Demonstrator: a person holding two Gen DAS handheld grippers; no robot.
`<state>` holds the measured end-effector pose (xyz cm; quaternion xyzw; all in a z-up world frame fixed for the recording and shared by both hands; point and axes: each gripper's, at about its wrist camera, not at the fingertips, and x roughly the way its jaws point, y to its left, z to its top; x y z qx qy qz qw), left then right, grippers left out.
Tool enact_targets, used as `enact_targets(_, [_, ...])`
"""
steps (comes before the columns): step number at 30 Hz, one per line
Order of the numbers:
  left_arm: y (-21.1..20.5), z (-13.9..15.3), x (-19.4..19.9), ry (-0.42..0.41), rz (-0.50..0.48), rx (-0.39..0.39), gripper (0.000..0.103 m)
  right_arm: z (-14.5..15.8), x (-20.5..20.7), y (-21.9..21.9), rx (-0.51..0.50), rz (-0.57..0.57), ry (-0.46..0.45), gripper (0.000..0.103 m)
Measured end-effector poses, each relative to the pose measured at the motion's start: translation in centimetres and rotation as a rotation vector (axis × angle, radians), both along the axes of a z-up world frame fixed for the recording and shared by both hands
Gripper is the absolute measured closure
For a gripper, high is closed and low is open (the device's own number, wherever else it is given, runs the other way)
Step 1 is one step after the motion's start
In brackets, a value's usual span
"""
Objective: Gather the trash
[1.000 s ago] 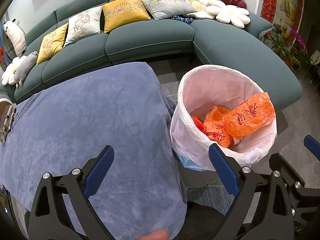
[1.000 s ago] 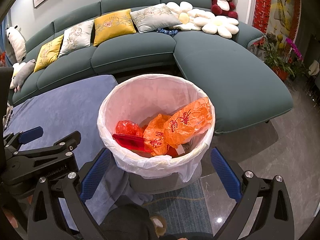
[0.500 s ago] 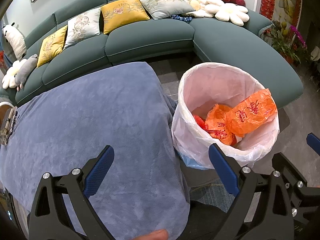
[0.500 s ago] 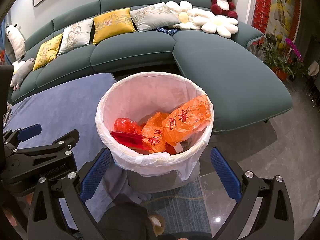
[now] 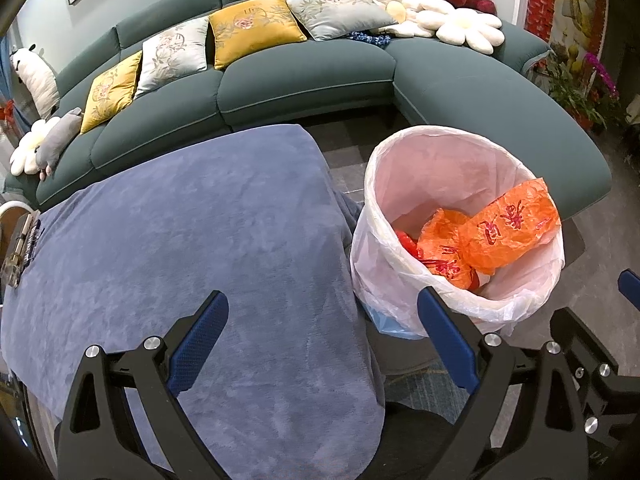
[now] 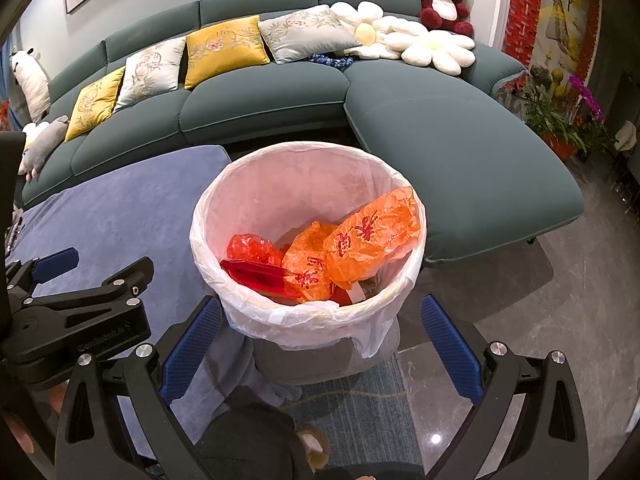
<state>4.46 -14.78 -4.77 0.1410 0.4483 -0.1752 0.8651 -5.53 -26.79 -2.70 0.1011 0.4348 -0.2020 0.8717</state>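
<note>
- The left gripper [image 5: 322,322] has its fingers spread wide and holds nothing; it hangs over the blue cloth [image 5: 192,240] on the table.
- The right gripper [image 6: 320,326] is also spread wide and empty.
- The trash bin [image 6: 256,204], with white liner, stands at 12 o'clock just before the right gripper; orange bags [image 6: 372,236] and a red packet [image 6: 260,276] lie inside.

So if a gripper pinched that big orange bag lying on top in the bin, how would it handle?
The orange bag looks thin, crinkled plastic, so probably floppy and very light. Its glossy film may slip between the pads. It leans on the bin liner rim, so it should lift freely.
</note>
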Motion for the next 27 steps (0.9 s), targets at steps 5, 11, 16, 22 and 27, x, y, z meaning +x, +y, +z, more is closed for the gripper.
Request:
enact_targets(5, [0.18,0.03,-0.02,0.002,0.001,0.001,0.012,0.00,-0.06,0.02,-0.001,0.001,0.000,0.007])
enact_targets(11, [0.19,0.00,-0.10,0.002,-0.003,0.003,0.012,-0.05,-0.06,0.07,-0.001,0.000,-0.003,0.007])
enact_targets(16, [0.27,-0.09,0.02,0.013,-0.003,0.006,0.012,-0.06,-0.08,0.05,-0.001,0.000,-0.002,0.007])
enact_targets(22, [0.31,-0.19,0.06,0.018,-0.006,0.011,0.012,-0.06,-0.08,0.03,-0.002,0.000,-0.003,0.007])
enact_targets(27, [0.23,-0.25,-0.13,0.010,-0.009,0.019,0.012,-0.10,-0.10,-0.01,-0.003,0.000,-0.001,0.007])
